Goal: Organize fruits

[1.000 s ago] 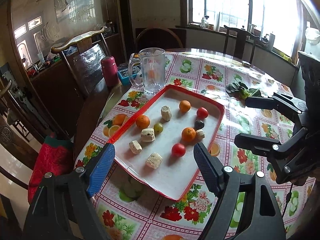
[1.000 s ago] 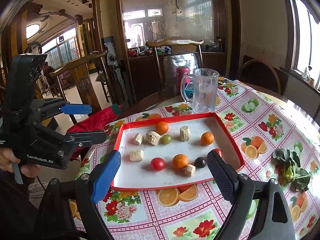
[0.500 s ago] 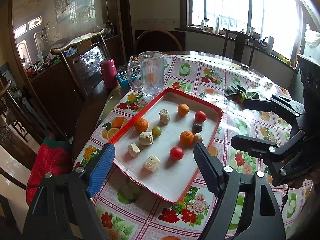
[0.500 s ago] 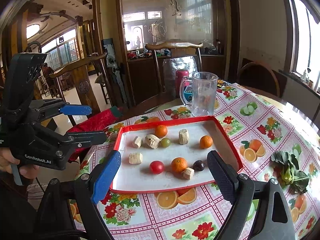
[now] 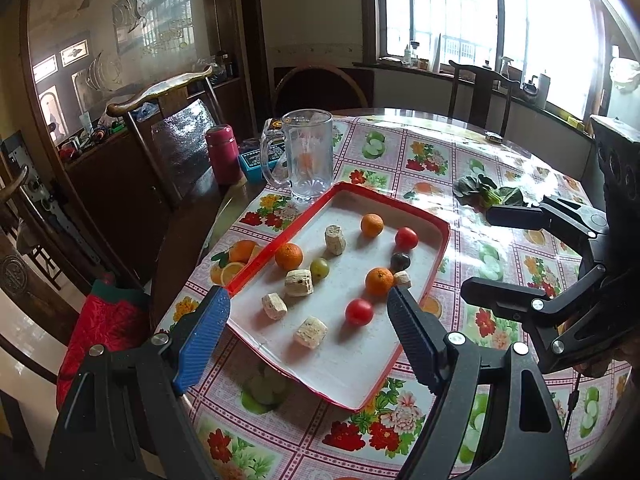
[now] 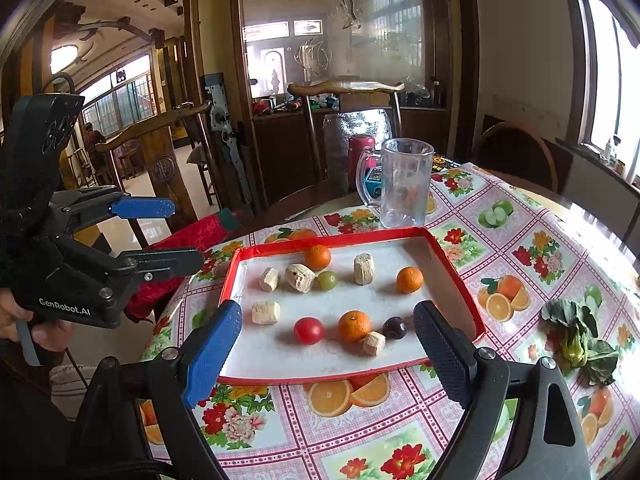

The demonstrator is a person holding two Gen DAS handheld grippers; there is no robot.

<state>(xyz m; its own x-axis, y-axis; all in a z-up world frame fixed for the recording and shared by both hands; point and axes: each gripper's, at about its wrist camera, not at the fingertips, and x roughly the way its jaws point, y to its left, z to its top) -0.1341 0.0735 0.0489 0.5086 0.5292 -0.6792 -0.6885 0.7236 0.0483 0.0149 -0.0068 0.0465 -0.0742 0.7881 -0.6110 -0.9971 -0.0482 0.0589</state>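
Both tongs are just hanging over the near edge of the table with jaws wide apart and nothing in them: the left gripper (image 5: 308, 330) fills the bottom of its own view, and the right gripper (image 6: 328, 340) does the same in its view. Mid-frame sits the red tray (image 6: 460, 280), with oranges (image 6: 354, 325), tomatoes (image 6: 309, 330), a green fruit (image 6: 327, 280), a dark fruit (image 6: 394, 328) and pale cut chunks (image 6: 300, 277) scattered loose inside. Behind the tray's far edge stands a clear mug (image 6: 404, 182), and off at the right edge a leafy green (image 6: 580, 340) lies on the flowery tablecloth (image 6: 520, 240).
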